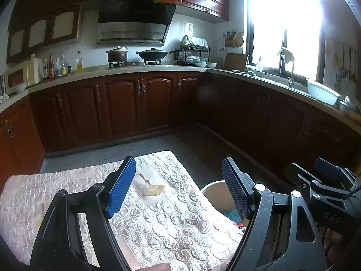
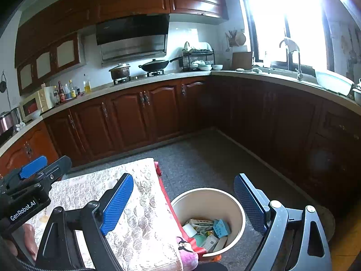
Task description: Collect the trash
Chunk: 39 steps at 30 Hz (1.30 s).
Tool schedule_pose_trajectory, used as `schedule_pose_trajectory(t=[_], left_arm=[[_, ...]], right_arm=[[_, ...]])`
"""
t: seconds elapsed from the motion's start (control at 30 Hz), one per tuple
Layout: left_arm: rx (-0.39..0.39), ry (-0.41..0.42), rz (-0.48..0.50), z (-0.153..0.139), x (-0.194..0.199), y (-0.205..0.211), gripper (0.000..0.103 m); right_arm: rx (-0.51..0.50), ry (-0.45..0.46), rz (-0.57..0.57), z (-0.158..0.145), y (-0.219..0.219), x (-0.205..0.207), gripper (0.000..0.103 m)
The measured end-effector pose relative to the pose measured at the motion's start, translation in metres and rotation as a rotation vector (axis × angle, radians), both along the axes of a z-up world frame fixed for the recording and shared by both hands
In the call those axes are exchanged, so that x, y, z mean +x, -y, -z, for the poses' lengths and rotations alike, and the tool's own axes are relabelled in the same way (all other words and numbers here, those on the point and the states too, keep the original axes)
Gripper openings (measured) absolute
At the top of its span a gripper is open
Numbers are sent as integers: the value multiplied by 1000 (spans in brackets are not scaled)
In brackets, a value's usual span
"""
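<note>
A round cream bin [image 2: 207,190] stands on the floor just right of the table, with several cartons and wrappers [image 2: 209,230] lying in it. My right gripper [image 2: 183,205] hangs open above the gap between table edge and bin, nothing between its blue pads. My left gripper [image 1: 178,187] is open and empty over the table [image 1: 169,225], which wears a pale patterned cloth. A small gold fan-shaped piece [image 1: 153,188] lies on that cloth between the left fingers. The bin's rim [image 1: 212,184] peeks out beside the table. Each gripper shows in the other's view: right gripper [image 1: 320,176], left gripper [image 2: 36,169].
Dark wood cabinets [image 2: 135,117] wrap around the grey floor [image 2: 203,158] on the far and right sides. The counter holds a pot [image 2: 119,71], a wok [image 2: 155,65], bottles and a dish rack. A pink cloth [image 2: 187,250] hangs off the table's near corner by the bin.
</note>
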<state>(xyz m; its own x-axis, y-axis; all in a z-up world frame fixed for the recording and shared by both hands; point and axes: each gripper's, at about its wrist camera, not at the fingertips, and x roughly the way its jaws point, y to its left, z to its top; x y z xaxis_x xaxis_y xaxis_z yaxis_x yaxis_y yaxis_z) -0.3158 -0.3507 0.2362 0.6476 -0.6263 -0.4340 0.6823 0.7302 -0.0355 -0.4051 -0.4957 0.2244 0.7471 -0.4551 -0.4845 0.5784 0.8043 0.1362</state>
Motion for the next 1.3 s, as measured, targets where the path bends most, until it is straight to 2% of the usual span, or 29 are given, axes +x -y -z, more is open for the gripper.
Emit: schedule_pose_trajectory(t=[0.13, 1.3], left_arm=[[3, 0, -4, 1, 0, 1, 78], [13, -5, 22, 10, 6, 7, 78]], right_arm=[[10, 2, 1, 1, 1, 1, 93], [18, -42, -10, 7, 6, 13, 93]])
